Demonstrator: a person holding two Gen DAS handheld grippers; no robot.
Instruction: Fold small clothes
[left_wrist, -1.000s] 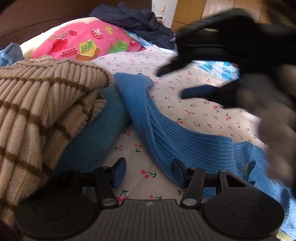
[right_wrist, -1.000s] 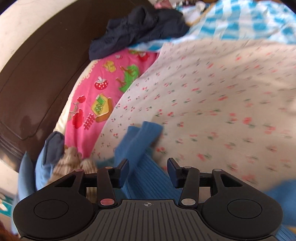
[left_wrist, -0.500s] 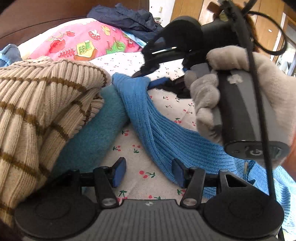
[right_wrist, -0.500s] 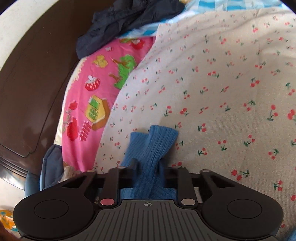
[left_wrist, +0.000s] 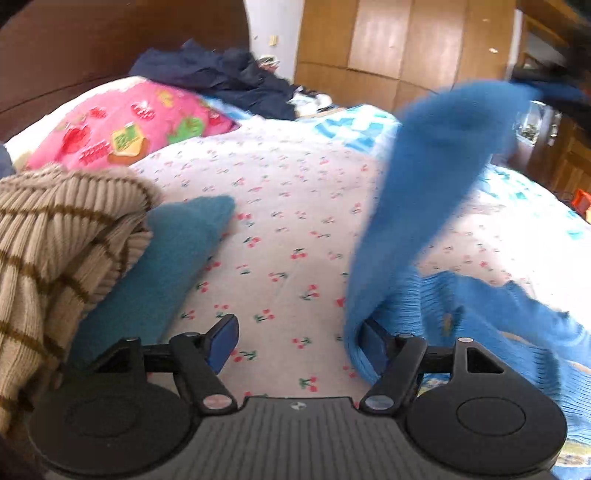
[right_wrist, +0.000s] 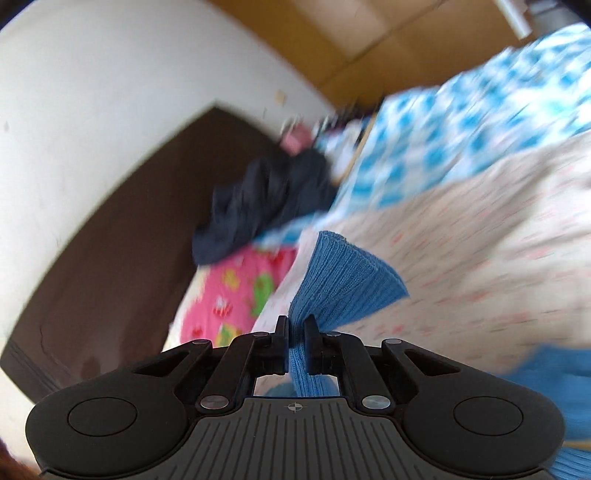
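A blue ribbed knit sweater (left_wrist: 480, 317) lies on the cherry-print sheet (left_wrist: 280, 206). Its sleeve (left_wrist: 436, 162) is lifted up and to the right, blurred by motion. My right gripper (right_wrist: 294, 332) is shut on the sleeve cuff (right_wrist: 343, 280) and holds it in the air. My left gripper (left_wrist: 299, 338) is open and empty, low over the sheet, with its right finger against the sweater's edge.
A beige striped knit (left_wrist: 55, 251) and a teal garment (left_wrist: 166, 266) lie at the left. A pink printed pillow (left_wrist: 125, 129), a dark navy garment (left_wrist: 221, 81) and the dark headboard (left_wrist: 92, 44) are behind. A blue checked blanket (right_wrist: 461, 122) lies further along the bed.
My right gripper closed on the blue sleeve cuff and lifted it up and to the right off the sheet. My left gripper stayed open in place.
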